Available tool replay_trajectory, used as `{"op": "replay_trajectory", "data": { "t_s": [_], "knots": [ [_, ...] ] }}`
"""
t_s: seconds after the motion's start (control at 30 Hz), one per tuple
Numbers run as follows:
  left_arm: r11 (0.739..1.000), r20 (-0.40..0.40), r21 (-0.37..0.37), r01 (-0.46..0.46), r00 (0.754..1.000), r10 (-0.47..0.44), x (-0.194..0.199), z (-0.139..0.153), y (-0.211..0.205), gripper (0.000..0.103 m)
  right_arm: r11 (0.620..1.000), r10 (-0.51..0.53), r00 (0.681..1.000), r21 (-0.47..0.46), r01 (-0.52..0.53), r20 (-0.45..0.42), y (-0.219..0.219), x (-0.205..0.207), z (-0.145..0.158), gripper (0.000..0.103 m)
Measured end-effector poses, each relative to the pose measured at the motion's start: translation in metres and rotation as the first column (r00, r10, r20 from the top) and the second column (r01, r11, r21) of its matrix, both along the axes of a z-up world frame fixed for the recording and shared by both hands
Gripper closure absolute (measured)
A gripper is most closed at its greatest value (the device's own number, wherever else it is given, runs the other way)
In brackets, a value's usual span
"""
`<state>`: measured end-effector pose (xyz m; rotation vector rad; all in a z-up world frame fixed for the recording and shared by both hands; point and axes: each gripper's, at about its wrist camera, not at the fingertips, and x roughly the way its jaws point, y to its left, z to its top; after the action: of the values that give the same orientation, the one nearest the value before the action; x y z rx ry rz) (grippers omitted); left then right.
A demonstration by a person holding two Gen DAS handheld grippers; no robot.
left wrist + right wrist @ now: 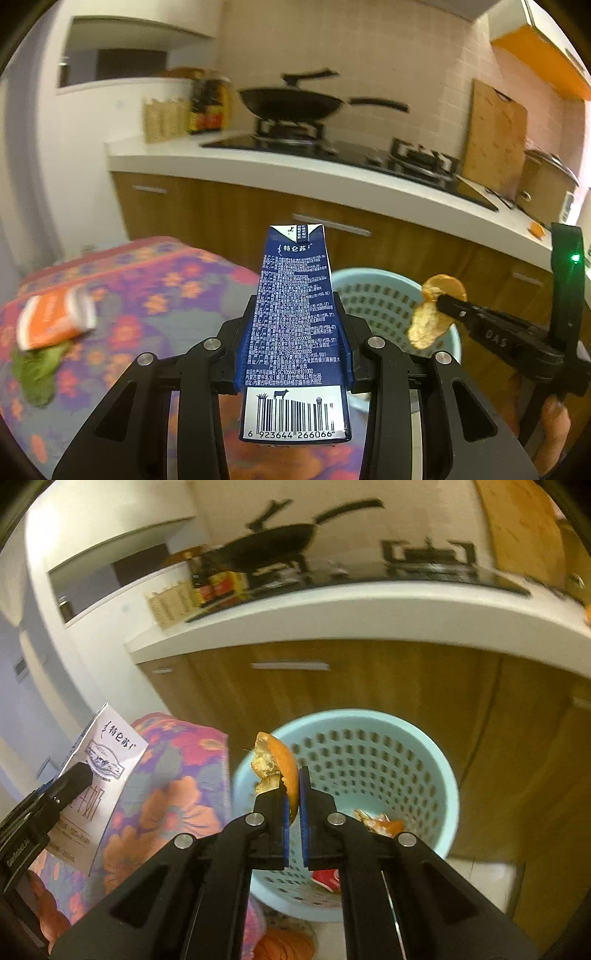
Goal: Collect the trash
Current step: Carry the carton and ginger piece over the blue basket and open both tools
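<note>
A: Closest in, what is each hand doing?

B: The left gripper [293, 354] tilts forward and down, its jaws clamped on the sides of a dark blue milk carton [293, 332] — barcode end nearest the camera, folded top pointing away, long axis running along the fingers. The right gripper [293, 794] tilts down too, jaws pressed together on an orange peel [282, 768], which sticks up out of the fingertips, pith side to the left.

A: And where are those two things?

B: The carton hangs over the edge of the flowered tablecloth [155, 291], beside the pale blue perforated bin [417, 746]. The peel is above the bin's near rim — more peel [382, 823] and a red wrapper [327, 880] lie inside.

A: Further out?

B: An orange packet [55, 321] and a green leaf [35, 373] lie on the cloth. Beyond stand wooden cabinets, a white counter [258, 166] and a black wok [291, 101] on the hob.
</note>
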<state>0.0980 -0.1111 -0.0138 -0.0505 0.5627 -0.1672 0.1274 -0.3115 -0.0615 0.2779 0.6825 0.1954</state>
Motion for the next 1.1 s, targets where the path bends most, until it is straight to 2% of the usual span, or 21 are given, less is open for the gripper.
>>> {"op": "replay_trajectory", "data": {
  "t_s": [0.2, 0.37, 0.53, 0.63, 0.7, 1.1],
  "knots": [
    [0.998, -0.065, 0.019, 0.056, 0.996, -0.054, 0.026, -0.019, -0.033, 0.068, 0.997, -0.032, 0.997, 0.068, 0.037, -0.073, -0.025, 0.014, -0.025, 0.1],
    [0.997, -0.106, 0.024, 0.068, 0.992, -0.066, 0.039, -0.03, -0.041, 0.068, 0.996, -0.046, 0.992, 0.071, 0.054, -0.119, -0.028, 0.024, -0.039, 0.1],
    [0.995, -0.127, 0.042, 0.091, 0.988, -0.085, 0.046, -0.036, -0.051, 0.068, 0.997, -0.04, 0.992, 0.067, 0.049, -0.121, -0.028, 0.027, -0.045, 0.099],
    [0.994, -0.139, 0.043, 0.102, 0.986, -0.096, 0.049, -0.039, -0.056, 0.067, 0.996, -0.029, 0.989, 0.076, 0.04, -0.145, -0.029, 0.03, -0.05, 0.087],
    [0.993, -0.135, 0.057, 0.103, 0.986, -0.095, 0.048, -0.039, -0.058, 0.065, 0.996, -0.037, 0.989, 0.071, 0.047, -0.142, -0.031, 0.029, -0.05, 0.08],
    [0.997, -0.114, 0.025, 0.07, 0.991, -0.066, 0.034, -0.032, -0.039, 0.056, 0.995, -0.032, 0.994, 0.086, 0.041, -0.101, -0.031, 0.018, -0.03, 0.08]
  ]
}}
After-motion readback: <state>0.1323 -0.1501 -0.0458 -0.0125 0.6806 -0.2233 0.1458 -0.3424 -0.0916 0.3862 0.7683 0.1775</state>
